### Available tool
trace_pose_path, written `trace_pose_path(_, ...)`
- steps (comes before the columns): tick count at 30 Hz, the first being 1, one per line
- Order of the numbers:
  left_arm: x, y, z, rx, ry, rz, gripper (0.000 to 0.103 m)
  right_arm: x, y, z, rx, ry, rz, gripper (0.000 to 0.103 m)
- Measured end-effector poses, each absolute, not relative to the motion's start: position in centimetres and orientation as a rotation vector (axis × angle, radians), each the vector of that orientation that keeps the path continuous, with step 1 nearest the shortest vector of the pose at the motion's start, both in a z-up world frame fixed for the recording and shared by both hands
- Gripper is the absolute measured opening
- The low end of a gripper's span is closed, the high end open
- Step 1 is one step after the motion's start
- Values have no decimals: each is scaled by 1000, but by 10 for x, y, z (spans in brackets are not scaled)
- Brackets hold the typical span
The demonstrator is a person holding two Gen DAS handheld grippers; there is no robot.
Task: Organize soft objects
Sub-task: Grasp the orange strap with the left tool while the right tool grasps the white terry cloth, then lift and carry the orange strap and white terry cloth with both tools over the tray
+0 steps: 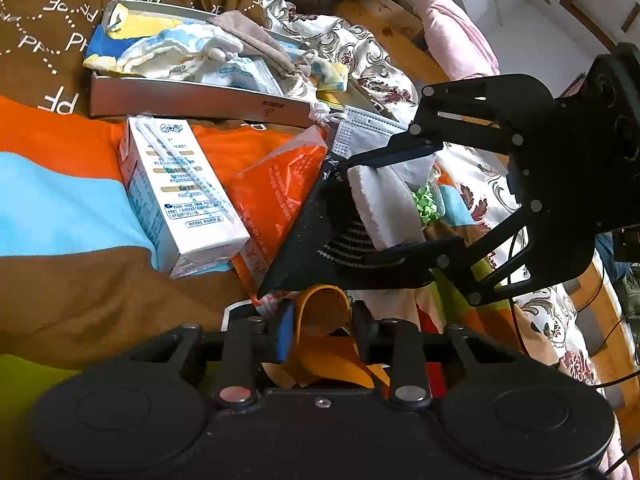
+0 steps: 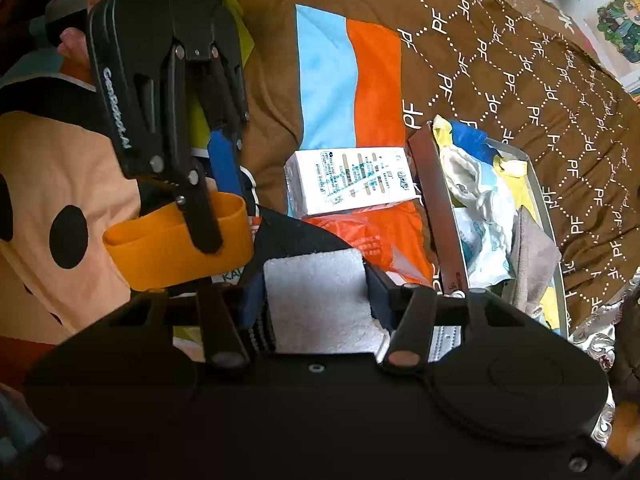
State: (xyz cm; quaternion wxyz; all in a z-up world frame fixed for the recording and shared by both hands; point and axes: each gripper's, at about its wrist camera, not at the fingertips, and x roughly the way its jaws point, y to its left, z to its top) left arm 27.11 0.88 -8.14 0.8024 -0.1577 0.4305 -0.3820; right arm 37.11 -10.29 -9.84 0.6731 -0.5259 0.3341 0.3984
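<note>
Some cloths already fill the box (image 1: pixel 192 100); left gripper (image 1: pixel 320 320) jaws pinch an orange band (image 2: pixel 176 248), right gripper (image 2: pixel 316 284) jaws clamp a white towel (image 2: pixel 320 300), clutter remains on the bed (image 1: pixel 80 280).

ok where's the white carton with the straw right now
In the left wrist view the white carton lies centre-left on the quilt, between the silver box and the orange packet.

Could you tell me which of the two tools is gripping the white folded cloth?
The right tool grips the white cloth; the left tool holds an orange band instead.
</note>
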Motion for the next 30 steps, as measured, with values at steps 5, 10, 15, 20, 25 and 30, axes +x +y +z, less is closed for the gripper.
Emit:
trace_pose_path(5,266,11,-77,-328,906,-816,19,363,-105,-94,-1180,737,875,45)
trace_pose_path(10,248,18,-70,-329,846,-861,14,350,-108,-84,-1149,704,851,45)
trace_pose_path(15,234,15,-56,-311,804,-958,13,338,-110,-68,-1141,631,823,44)
trace_pose_path(20,239,17,-32,-312,715,-977,13,341,-111,-38,-1086,597,781,45)
trace_pose_path(25,260,24,-9,-320,601,-920,13,361,-111,-2,-1077,523,705,45)
trace_pose_path(30,293,24,6,-307,513,-831,13,395,-114,29,-1003,456,605,45)
